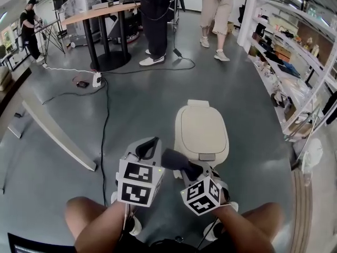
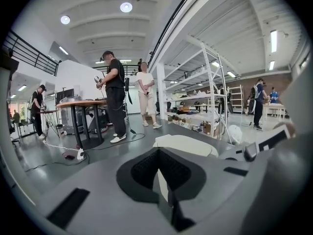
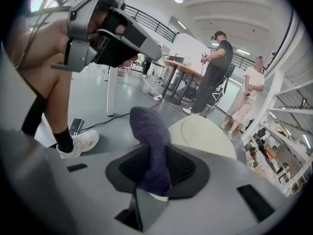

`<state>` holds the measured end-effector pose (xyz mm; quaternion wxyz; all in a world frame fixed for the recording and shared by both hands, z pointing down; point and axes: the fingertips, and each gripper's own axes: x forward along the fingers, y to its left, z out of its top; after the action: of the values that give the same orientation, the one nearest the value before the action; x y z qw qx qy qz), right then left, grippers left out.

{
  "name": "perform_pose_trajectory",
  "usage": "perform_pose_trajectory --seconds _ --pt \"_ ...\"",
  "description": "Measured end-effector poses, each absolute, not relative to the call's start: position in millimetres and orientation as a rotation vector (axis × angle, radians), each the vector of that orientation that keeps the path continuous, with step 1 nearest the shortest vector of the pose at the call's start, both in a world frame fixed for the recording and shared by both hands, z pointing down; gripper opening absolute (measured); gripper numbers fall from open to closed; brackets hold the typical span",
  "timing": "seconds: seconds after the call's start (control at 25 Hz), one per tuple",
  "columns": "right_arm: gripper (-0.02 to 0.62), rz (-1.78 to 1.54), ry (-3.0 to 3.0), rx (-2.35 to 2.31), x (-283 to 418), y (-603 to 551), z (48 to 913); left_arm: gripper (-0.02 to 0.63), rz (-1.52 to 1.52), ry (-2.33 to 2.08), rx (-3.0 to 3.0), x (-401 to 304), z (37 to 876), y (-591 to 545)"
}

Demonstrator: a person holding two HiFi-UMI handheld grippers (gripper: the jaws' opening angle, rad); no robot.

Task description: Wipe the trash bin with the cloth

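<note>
Workshop or lab, metal shelving (image 1: 295, 73), high table (image 1: 100, 12), floor cables (image 1: 105, 104)

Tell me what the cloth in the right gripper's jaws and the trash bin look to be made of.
The cloth looks like soft knitted or terry fabric, dark purple and matte: the surface is fuzzy, finely ribbed, and it bunches limply. The trash bin looks like moulded plastic, cream with a smooth, faintly satin finish and rounded edges; coated metal cannot be ruled out.

You stand on a smooth grey floor (image 1: 147, 104), with a wooden table (image 1: 100, 12) at 11 o'clock and white shelving (image 1: 295, 73) from 1 to 3 o'clock. At 9 o'clock a black cable (image 1: 103, 125) trails beside a pale board (image 1: 58, 133). Round ceiling lamps (image 2: 126, 7) shine overhead.
</note>
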<state>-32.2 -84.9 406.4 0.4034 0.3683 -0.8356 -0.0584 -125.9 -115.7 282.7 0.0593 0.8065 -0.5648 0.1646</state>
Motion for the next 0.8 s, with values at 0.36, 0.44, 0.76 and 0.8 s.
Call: perform_pose_trajectory --seconds 0.36,0.44,0.76,0.8 --pt "0.103 -0.183 -2.064 0.905 -28.3 -88.8 418.4 -0.002 0.540 -1.700 2.448 -123.6 288.5 -113.2" --pt "0.103 -0.179 -2.063 0.903 -26.1 -87.7 418.6 -0.002 0.548 -1.698 2.446 -123.5 289.7 -112.3" --pt "0.103 -0.154 -2.048 0.911 -13.1 -87.5 420.4 -0.002 0.550 -1.633 2.449 -115.7 300.3 -112.5" --pt "0.103 -0.150 -2.047 0.911 -11.4 -87.3 420.2 -0.002 0.554 -1.629 2.449 -114.9 301.5 -112.4"
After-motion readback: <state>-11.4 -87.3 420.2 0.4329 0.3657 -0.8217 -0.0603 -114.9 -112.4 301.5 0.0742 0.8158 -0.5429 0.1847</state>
